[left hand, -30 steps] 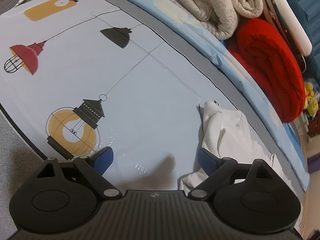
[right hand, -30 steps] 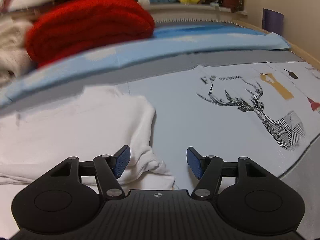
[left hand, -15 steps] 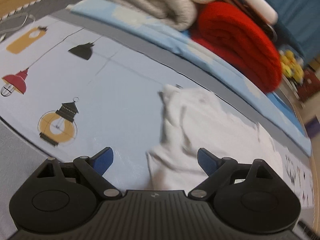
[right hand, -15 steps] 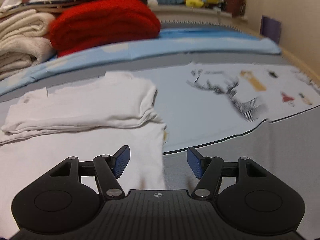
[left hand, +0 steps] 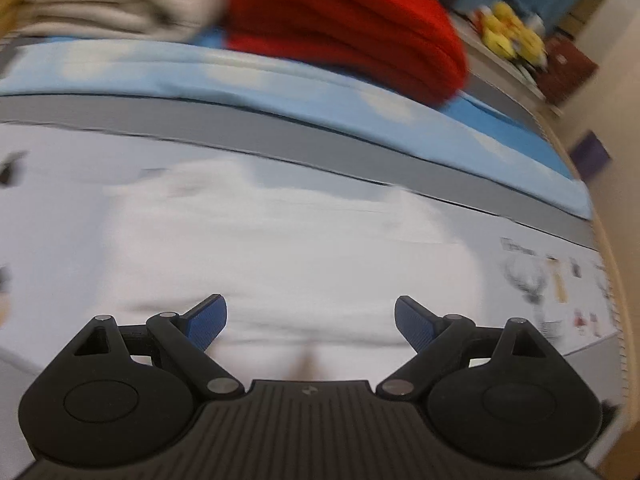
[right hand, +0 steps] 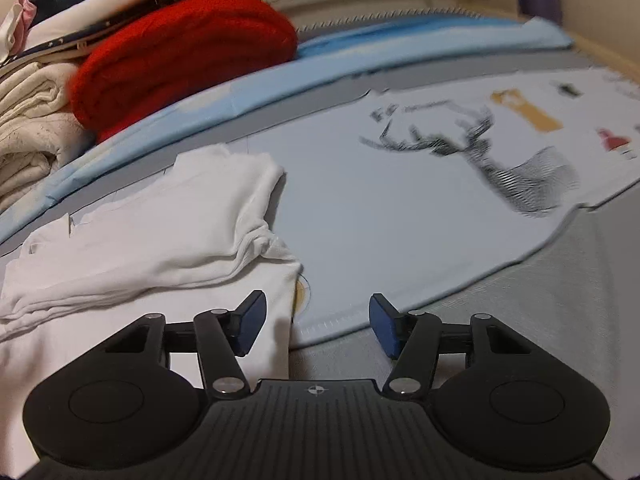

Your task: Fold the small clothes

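Observation:
A white garment [right hand: 160,220] lies partly folded on the pale blue printed sheet [right hand: 380,208], its upper layer doubled over a flat lower layer. In the left wrist view the same white garment [left hand: 280,256] is a blurred patch filling the middle. My left gripper [left hand: 311,318] hangs open above it, nothing between its blue pads. My right gripper [right hand: 313,324] hovers at the garment's right front corner, its jaws closing a little; the cloth's edge shows between the fingers from above, and the pads do not press on it.
A red knitted blanket [right hand: 188,52] and cream folded towels [right hand: 28,120] are stacked at the back on a blue strip of bedding [right hand: 320,68]. A deer print [right hand: 500,156] marks the sheet on the right. Yellow plush toys [left hand: 508,36] sit on a far shelf.
My left gripper has swung right and risen, from the lantern prints to above the garment. My right gripper drew back towards the garment's front corner and its jaws narrowed slightly.

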`<state>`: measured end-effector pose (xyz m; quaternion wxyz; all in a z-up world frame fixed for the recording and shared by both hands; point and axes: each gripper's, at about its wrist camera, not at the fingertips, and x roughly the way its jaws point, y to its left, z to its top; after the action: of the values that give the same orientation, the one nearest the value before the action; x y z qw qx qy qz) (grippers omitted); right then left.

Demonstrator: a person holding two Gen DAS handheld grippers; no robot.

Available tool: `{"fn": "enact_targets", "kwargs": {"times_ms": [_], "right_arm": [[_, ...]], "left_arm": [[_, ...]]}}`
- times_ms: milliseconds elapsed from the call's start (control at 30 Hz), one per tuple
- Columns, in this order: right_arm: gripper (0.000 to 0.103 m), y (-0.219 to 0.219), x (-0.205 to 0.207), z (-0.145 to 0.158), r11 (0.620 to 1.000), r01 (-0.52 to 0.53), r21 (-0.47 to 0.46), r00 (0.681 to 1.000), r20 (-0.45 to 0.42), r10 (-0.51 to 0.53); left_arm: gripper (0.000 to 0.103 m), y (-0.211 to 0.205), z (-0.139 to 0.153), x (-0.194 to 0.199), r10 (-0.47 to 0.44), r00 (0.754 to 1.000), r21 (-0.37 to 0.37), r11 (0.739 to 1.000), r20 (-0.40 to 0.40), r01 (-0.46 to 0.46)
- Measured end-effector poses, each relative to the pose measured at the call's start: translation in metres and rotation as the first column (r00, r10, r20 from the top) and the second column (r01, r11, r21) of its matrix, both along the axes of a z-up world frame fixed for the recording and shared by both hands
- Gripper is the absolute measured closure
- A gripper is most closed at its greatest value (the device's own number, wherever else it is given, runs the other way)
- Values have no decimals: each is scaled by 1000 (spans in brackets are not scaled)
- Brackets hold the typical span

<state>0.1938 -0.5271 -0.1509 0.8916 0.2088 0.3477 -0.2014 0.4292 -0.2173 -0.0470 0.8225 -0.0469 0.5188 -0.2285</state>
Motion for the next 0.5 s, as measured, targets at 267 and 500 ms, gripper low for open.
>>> {"fn": "enact_targets", "kwargs": {"times_ms": [267, 500], "right_arm": [[53, 4, 42, -19, 986, -130, -101, 991, 24, 133], [91, -8, 44, -18, 989, -146, 6, 983, 114, 144]], "left_arm": [[9, -205, -54, 35, -226, 964, 69, 969, -141, 237], [9, -284, -114, 48, -267, 932, 122, 945, -247, 303]]}}
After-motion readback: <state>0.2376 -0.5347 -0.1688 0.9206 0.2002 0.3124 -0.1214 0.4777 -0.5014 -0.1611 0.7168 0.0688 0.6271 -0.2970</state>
